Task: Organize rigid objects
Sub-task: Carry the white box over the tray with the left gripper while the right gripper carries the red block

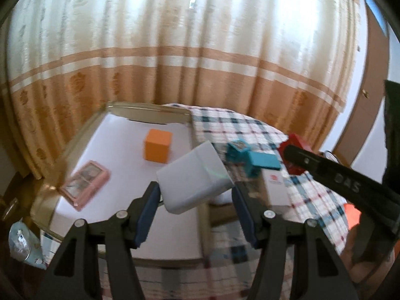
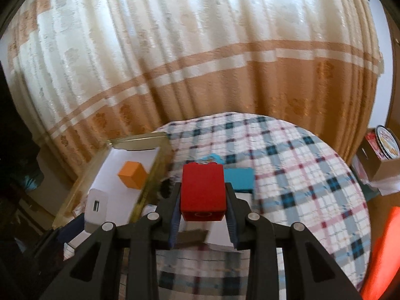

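Cream-and-tan curtain behind a bench with plaid cloth [image 2: 300, 165]; gold-rimmed tray [image 1: 82, 135] at left holds an orange cube [image 1: 158, 148] and pink case [image 1: 86, 183]. Left gripper [image 1: 196, 195] fingers clamp a white box [image 1: 193, 180], frame centre. Right gripper [image 2: 203, 200] fingers clamp a red block [image 2: 202, 190], lower centre.

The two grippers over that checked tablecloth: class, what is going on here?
A person is sorting small rigid items into a gold-rimmed tray. The left gripper holds a white box at the tray's edge. The right gripper is shut on a red block above the checked tablecloth. An orange cube and a pink case already lie in the tray; teal pieces remain on the cloth.
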Available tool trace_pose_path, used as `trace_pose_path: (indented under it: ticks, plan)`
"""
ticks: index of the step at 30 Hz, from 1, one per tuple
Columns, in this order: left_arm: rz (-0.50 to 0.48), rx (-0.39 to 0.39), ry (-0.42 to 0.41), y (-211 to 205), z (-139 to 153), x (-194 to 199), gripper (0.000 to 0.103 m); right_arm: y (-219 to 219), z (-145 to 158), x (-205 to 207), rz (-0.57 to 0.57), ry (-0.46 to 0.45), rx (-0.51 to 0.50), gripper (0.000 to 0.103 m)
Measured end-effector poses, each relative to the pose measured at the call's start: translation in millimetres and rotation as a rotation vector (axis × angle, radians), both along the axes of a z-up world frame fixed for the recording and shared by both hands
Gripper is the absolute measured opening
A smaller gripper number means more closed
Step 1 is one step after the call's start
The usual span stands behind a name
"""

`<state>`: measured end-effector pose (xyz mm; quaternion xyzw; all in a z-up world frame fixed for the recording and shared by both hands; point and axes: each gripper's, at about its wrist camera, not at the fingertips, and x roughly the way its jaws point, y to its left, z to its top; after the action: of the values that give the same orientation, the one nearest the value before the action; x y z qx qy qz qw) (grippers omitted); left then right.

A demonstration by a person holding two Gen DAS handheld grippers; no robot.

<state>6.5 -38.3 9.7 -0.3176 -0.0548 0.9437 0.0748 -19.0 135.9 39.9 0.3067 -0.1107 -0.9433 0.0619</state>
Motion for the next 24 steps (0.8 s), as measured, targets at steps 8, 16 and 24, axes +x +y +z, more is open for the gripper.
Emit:
trace_pose_path:
  ticks: [8, 16, 24]
  plan:
    - [0.121, -0.007, 0.020, -34, -1, -10, 0.059, -39, 4, -11, 0.071, 0.032, -0.007, 0.034]
    - [0.233, -0.035, 0.049, -59, -4, -21, 0.059, -76, 2, -16, 0.103, 0.078, 0.015, 0.034]
    - [0.315, -0.069, 0.074, -74, -9, -32, 0.059, -105, -2, -27, 0.111, 0.126, 0.042, 0.034]
